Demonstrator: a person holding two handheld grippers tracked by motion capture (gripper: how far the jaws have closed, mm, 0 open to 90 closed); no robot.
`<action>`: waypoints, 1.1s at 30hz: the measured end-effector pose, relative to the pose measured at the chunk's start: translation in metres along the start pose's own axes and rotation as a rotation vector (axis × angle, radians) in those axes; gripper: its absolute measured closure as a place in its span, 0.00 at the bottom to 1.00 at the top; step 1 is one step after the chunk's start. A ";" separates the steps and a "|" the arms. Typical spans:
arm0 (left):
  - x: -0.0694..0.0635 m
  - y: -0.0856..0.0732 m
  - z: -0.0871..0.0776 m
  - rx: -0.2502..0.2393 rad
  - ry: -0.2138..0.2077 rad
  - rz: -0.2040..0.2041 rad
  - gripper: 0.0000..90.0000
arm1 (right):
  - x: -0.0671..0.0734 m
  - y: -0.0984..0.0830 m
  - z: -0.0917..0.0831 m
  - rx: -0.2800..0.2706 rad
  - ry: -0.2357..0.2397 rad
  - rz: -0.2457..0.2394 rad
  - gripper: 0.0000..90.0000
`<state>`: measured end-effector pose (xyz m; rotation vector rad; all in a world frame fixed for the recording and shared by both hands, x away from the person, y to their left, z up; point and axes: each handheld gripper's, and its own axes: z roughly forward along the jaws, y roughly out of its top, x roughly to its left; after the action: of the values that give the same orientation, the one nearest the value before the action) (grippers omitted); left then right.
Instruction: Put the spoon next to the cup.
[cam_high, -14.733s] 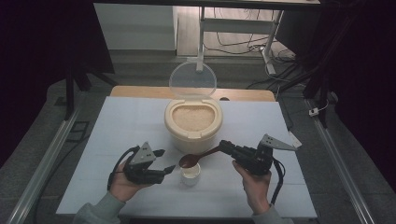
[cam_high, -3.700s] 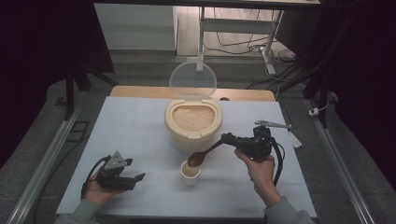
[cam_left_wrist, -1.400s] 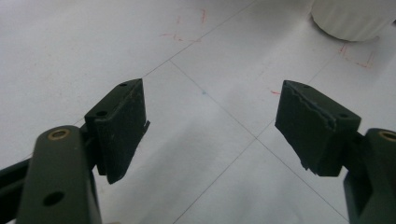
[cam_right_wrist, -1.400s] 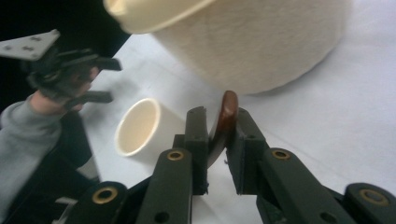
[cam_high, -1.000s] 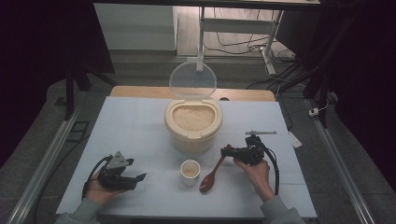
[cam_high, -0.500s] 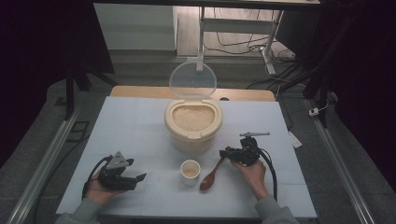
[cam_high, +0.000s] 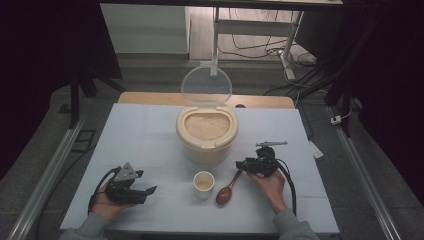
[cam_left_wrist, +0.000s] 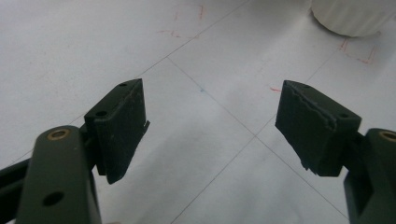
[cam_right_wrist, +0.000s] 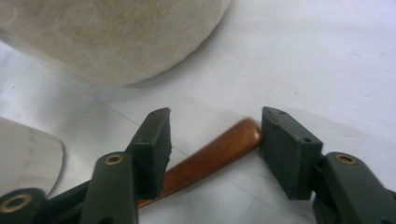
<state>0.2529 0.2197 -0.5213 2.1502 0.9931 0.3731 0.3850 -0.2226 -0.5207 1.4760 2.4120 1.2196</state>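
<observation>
Over on the left, the left gripper (cam_high: 131, 187) rests on the table (cam_high: 150, 130) with jaws wide and empty. Center, the cup (cam_high: 203, 183) beside the wooden spoon (cam_high: 226, 191) lying flat. The right gripper (cam_right_wrist: 212, 149), jaws just opened, straddles the handle without pinching; it looks light, stiff and glossy, so grip mid-handle.

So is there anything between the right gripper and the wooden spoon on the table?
Nothing visible. The right gripper has just been opening its jaws, and the wooden spoon lies on the table with its handle end between them, the pads apart from it. The small cup stands beside the spoon's bowl, off that line.
</observation>
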 end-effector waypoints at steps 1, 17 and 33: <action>0.000 0.000 0.000 -0.001 0.000 0.000 0.27 | -0.001 0.000 -0.001 -0.007 -0.002 0.003 0.46; 0.000 0.000 -0.002 -0.009 -0.001 -0.004 0.27 | -0.005 -0.016 -0.052 -0.102 0.028 -0.120 0.48; -0.001 0.000 -0.002 -0.015 -0.002 -0.008 0.27 | -0.009 -0.050 -0.091 -0.128 0.055 -0.263 0.48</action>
<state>0.2514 0.2203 -0.5194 2.1322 0.9944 0.3738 0.3145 -0.2941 -0.4942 1.0649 2.4132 1.3382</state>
